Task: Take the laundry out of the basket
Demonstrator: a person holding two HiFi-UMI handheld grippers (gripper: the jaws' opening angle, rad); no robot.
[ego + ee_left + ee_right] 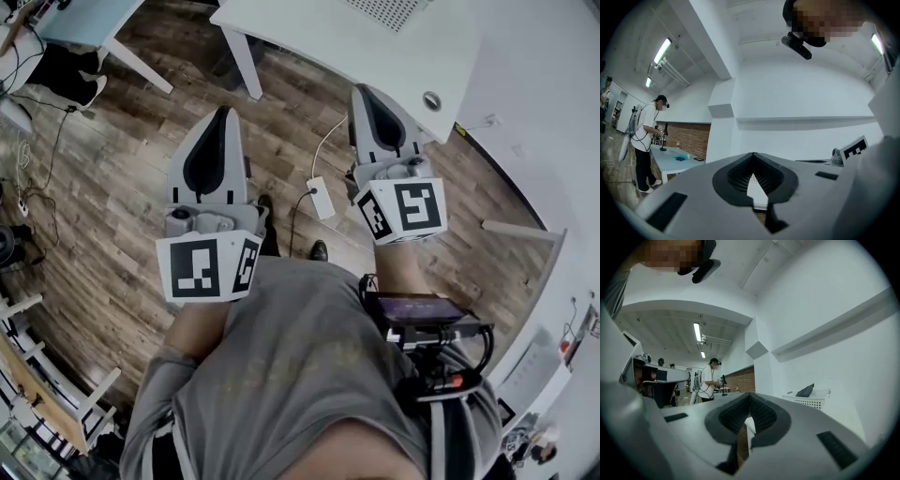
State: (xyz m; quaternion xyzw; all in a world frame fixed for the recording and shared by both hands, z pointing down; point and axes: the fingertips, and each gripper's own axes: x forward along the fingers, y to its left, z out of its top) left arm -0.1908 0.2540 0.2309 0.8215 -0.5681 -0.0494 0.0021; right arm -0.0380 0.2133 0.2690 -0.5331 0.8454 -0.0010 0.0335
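Note:
A white laundry basket [812, 401] stands on a white table ahead and to the right, with a dark piece of laundry [805, 390] sticking up out of it. In the head view only a meshed corner of the basket [384, 7] shows at the top edge. My left gripper [222, 111] and right gripper [362, 90] are held side by side in front of my chest, pointing level toward the table and well short of the basket. The left gripper [753, 155] and the right gripper [749, 396] have their jaws together with nothing between them.
The white table [375, 66] fills the space ahead, one leg [246, 66] on the wooden floor. A white adapter with its cable [320, 198] lies on the floor. Another person [646, 138] stands at a far table [675, 159] beside a brick wall.

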